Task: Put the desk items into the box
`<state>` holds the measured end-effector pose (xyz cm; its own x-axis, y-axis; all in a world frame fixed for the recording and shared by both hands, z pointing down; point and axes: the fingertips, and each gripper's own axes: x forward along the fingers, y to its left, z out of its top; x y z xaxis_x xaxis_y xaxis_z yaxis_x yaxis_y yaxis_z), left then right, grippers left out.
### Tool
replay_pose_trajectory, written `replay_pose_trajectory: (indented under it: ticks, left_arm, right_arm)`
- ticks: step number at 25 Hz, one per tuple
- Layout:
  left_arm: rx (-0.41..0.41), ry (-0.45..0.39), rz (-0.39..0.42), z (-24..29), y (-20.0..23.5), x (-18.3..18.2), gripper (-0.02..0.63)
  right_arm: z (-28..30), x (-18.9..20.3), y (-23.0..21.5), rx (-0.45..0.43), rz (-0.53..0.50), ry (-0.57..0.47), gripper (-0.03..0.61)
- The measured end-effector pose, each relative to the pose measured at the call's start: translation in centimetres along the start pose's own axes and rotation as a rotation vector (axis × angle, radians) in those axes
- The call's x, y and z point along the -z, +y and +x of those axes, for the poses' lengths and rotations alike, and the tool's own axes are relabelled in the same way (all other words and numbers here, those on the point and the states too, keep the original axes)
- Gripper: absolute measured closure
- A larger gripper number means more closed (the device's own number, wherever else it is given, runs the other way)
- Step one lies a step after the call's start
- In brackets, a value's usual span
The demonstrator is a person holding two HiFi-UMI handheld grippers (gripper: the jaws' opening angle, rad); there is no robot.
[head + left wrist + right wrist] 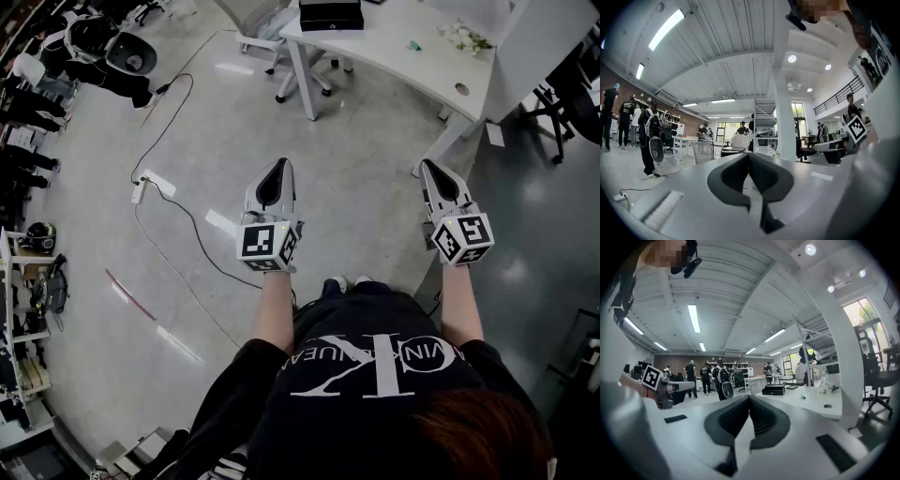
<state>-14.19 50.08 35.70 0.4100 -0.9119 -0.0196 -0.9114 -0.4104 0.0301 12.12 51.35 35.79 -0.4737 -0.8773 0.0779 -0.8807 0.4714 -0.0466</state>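
Note:
A white desk stands ahead of me across the floor. On it sit a black box, a small teal item and a white crumpled bunch. My left gripper and right gripper are held out side by side above the bare floor, well short of the desk. Both are shut with nothing between the jaws. In the right gripper view the gripper points toward the black box and the desk. In the left gripper view the gripper points at a far part of the room.
A power strip with a long cable lies on the floor at the left. An office chair stands by the desk's left end, and a black chair at the right. People and a shelf line the left side.

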Motion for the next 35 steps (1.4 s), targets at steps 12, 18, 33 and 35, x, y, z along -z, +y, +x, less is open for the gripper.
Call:
replay_pose_trajectory:
  ticks: [12, 18, 33, 35]
  left_arm:
    - [0.019, 0.010, -0.011, 0.3, -0.6, 0.4, 0.603]
    - [0.031, 0.009, -0.015, 0.8, -0.3, 0.3, 0.603]
    - [0.061, 0.026, -0.034, 0.8, 1.6, 2.1, 0.603]
    - [0.058, 0.023, -0.038, 1.3, 1.8, 2.1, 0.603]
  right_arm:
    - [0.0, 1.0, 0.2, 0.003, 0.017, 0.014, 0.563]
    - [0.4, 1.2, 0.2, 0.012, 0.018, 0.015, 0.565]
    - [1.4, 2.8, 1.8, 0.037, 0.013, 0.016, 0.501]
    - [1.9, 2.8, 1.4, 0.038, 0.009, 0.019, 0.495]
